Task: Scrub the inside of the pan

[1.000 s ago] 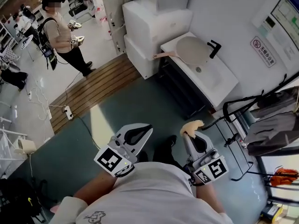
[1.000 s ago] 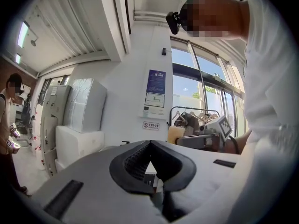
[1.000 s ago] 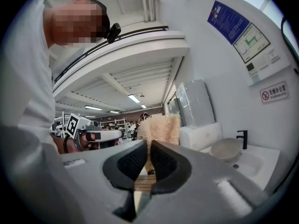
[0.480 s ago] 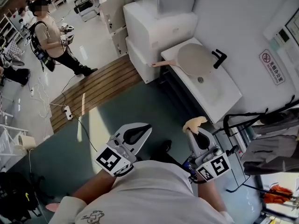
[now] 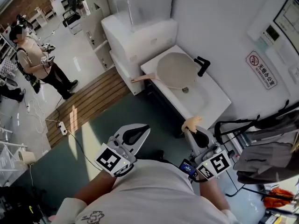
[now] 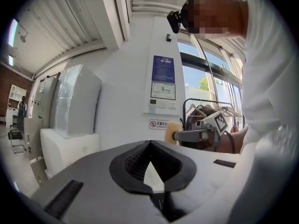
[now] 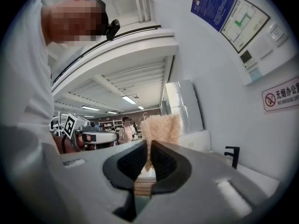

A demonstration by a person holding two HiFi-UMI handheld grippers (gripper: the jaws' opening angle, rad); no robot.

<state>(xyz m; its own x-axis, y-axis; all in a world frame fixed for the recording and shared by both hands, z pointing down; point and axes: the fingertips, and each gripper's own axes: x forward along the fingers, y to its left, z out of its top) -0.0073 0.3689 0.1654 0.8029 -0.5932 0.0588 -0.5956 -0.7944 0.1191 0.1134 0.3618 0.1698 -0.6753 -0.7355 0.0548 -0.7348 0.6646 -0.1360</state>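
Note:
A round beige pan (image 5: 176, 70) with a wooden handle (image 5: 142, 79) lies tilted in the white sink (image 5: 212, 101), under a black faucet (image 5: 202, 65). My right gripper (image 5: 190, 130) is shut on a tan fluffy sponge (image 5: 193, 122), held level a short way in front of the sink. In the right gripper view the sponge (image 7: 160, 129) sticks up from between the pads, and the faucet (image 7: 232, 155) shows to the right. My left gripper (image 5: 140, 129) is shut with nothing in it, beside the right one and over the green floor. Its jaws (image 6: 150, 143) meet at the tips.
White cabinets (image 5: 140, 36) stand left of the sink. A clothes rack with bags (image 5: 271, 143) is close on the right. A person (image 5: 35, 62) stands far off on the left, beyond a wooden floor strip (image 5: 88, 101). A power strip (image 5: 60, 125) and cable lie on the floor.
Both grippers have travelled forward toward the sink, which now lies nearer and more central in the head view. The sponge stays gripped. The distant person has shifted left in the picture.

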